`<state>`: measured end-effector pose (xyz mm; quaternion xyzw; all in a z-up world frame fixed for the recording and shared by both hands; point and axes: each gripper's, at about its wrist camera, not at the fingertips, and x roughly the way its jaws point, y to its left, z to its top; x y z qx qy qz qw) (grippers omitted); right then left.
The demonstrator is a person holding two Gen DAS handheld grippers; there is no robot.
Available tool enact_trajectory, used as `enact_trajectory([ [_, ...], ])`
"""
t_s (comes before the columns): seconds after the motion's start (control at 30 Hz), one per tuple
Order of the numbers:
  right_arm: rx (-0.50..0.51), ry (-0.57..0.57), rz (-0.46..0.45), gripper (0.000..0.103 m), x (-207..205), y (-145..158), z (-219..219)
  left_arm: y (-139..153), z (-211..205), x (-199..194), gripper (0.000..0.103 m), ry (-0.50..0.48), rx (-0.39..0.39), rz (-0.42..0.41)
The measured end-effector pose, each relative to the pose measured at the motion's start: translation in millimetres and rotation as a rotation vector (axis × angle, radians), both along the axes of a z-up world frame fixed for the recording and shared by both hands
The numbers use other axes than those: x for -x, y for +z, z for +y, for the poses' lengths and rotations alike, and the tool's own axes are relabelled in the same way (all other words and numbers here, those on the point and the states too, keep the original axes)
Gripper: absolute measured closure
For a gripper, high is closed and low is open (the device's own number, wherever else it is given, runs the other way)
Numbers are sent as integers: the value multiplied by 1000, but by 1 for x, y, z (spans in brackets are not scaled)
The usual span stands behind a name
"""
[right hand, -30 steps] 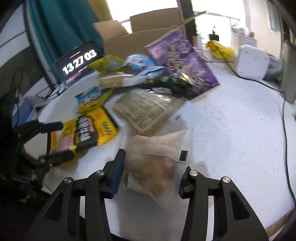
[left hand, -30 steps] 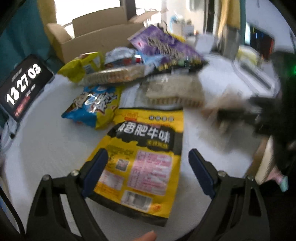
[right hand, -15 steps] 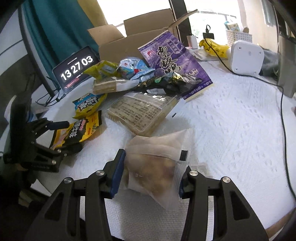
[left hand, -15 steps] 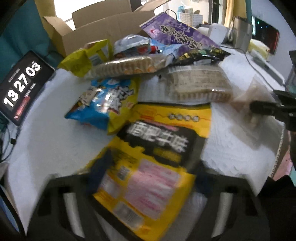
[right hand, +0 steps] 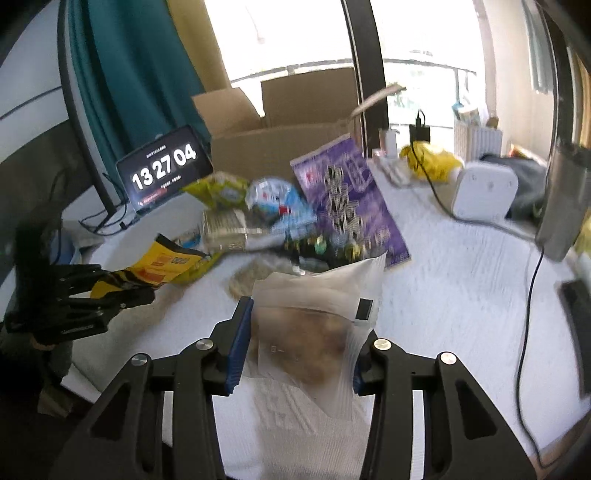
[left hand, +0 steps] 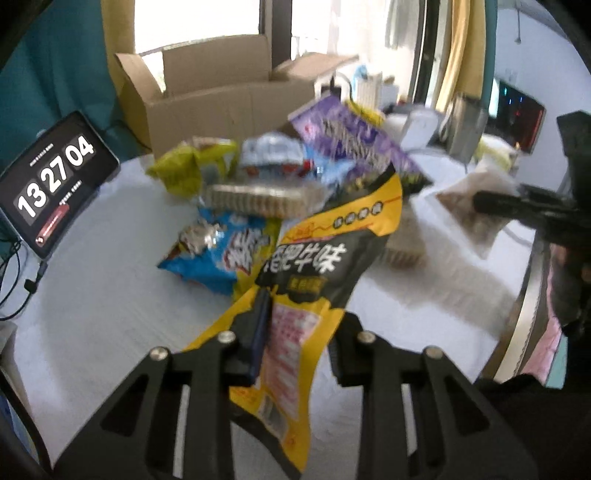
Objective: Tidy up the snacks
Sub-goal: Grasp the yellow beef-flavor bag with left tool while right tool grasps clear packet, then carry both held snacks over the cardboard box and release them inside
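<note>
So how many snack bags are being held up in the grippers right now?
2. The yellow-and-black bag is in the left hand-held gripper, whose jaws are closing on it. The clear bag is in the right hand-held gripper. The rest lie piled on the table.

Ahead of the jaws, beyond the white textured tabletop (right hand: 461,266), bright daylight floods through a large window (right hand: 295,33) split by a dark frame post (right hand: 364,59). A teal curtain (right hand: 122,74) hangs to the left of it, with a yellowish one (left hand: 458,48) to the right
</note>
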<state>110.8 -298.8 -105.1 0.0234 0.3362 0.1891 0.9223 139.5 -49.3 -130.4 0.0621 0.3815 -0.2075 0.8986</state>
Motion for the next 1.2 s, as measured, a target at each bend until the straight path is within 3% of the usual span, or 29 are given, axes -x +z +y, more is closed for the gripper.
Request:
enact_trajectory([
  [0.17, 8, 22, -45, 58, -11, 21, 9, 26, 11, -5, 75, 29, 99, -30],
  [0.5, 26, 65, -113, 58, -32, 54, 20, 69, 25, -21, 75, 127, 160, -137],
  [1.2, 34, 95, -219, 57, -92, 95, 40, 120, 25, -69, 75, 178, 179, -273],
])
